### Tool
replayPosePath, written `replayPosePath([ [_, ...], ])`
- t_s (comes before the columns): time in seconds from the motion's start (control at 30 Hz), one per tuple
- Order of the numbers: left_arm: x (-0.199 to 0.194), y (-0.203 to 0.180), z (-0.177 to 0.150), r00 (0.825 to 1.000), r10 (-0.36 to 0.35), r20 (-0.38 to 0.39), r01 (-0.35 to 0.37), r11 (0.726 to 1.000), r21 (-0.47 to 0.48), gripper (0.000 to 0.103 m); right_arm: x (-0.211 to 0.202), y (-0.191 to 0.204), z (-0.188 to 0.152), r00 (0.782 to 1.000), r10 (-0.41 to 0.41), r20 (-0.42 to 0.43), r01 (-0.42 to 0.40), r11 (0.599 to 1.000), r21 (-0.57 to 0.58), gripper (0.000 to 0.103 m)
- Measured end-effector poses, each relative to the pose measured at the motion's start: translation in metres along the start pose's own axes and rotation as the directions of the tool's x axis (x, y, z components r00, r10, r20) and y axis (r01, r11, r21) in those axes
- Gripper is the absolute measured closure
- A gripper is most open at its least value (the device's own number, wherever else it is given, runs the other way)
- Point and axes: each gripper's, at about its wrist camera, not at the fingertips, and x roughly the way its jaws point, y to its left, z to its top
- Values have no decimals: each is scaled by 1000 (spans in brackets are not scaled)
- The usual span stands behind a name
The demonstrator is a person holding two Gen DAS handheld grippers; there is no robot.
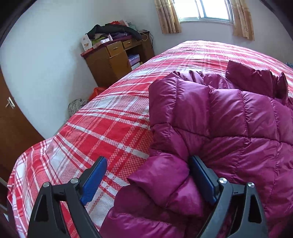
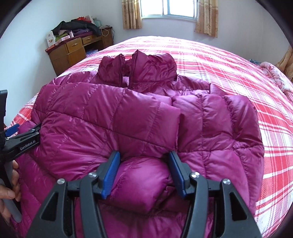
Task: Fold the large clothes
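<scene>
Springing back is the main risk: the magenta down jacket [image 2: 128,117] lies half-folded on the plaid bed [image 2: 238,60], and its puffy fill could undo the fold. The left gripper [image 1: 148,181] stands wide, one pad clear. The right gripper [image 2: 144,175] half-open, flanks a bulging fold; contact unclear. Hem hidden below.

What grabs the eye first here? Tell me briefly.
A puffy magenta jacket lies spread on the red plaid bed, its hood toward the window. The right claw straddles a bulge of its near hem; the left claw stands wide at its left edge.
</scene>
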Motion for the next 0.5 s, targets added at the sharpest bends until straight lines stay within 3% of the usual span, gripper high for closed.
replayPosePath([
  [0.13,3,19,-3,996,-91,-21,88,990,-112,11,-34,-15,34,998,38,48,-39,999,27,44],
  [0.2,5,25,-3,992,-121,-24,115,981,-159,11,-45,-25,62,998,31,62,-34,998,56,19],
  [0.27,5,30,-5,989,-144,-18,138,971,-194,11,-40,-41,92,995,91,45,-96,987,132,7],
  [0.4,5,34,-5,987,-163,-7,158,962,-222,11,1,-75,139,990,138,-23,-122,929,349,7],
  [0.5,4,36,-6,986,-170,0,165,958,-234,11,44,-81,162,971,222,-88,-161,882,443,7],
])
